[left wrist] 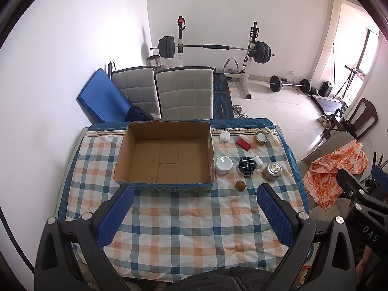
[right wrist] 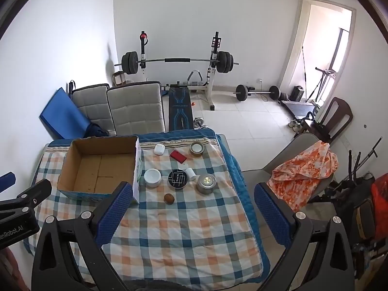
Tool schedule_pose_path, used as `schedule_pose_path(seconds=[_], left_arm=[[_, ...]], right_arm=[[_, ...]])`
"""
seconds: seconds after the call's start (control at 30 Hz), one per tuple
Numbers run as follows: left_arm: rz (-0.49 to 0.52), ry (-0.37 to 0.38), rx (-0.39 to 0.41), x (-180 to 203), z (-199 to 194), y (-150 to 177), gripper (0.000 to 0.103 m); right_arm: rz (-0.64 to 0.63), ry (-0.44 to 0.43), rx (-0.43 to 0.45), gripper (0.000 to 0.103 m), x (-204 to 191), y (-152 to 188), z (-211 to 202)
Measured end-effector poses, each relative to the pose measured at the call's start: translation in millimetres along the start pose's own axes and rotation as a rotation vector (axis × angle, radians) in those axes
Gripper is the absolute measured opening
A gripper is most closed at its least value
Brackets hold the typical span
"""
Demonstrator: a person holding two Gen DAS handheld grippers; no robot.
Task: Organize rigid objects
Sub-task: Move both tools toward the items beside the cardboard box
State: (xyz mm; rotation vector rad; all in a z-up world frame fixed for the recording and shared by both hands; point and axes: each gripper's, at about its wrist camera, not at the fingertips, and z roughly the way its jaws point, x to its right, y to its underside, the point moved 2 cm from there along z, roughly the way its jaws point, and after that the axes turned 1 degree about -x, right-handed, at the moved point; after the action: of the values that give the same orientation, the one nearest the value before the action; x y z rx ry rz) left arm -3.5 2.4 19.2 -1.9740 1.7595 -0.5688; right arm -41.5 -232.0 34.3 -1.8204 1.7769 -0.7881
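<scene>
An empty cardboard box stands on the checked tablecloth. To its right lie a white jar, a black round tin, a silver tin, a small brown ball, a red block, a tape roll, a white earbud case and a small white cylinder. My left gripper hovers open before the box. My right gripper hovers open above the cloth, short of the objects.
Two padded chairs stand behind the table, a blue mat leans on the wall. A chair with an orange cloth stands right of the table. Barbell rack and weights fill the far floor.
</scene>
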Motion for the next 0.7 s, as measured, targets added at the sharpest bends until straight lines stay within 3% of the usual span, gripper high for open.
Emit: schedule_pose_path(seconds=[0.7], left_arm=[[0.011,-0.017,0.036,-3.2,-0.5,-1.6,0.103]], right_arm=[[0.004,0.002,0.004,0.102,-2.1,2.5,-0.7]])
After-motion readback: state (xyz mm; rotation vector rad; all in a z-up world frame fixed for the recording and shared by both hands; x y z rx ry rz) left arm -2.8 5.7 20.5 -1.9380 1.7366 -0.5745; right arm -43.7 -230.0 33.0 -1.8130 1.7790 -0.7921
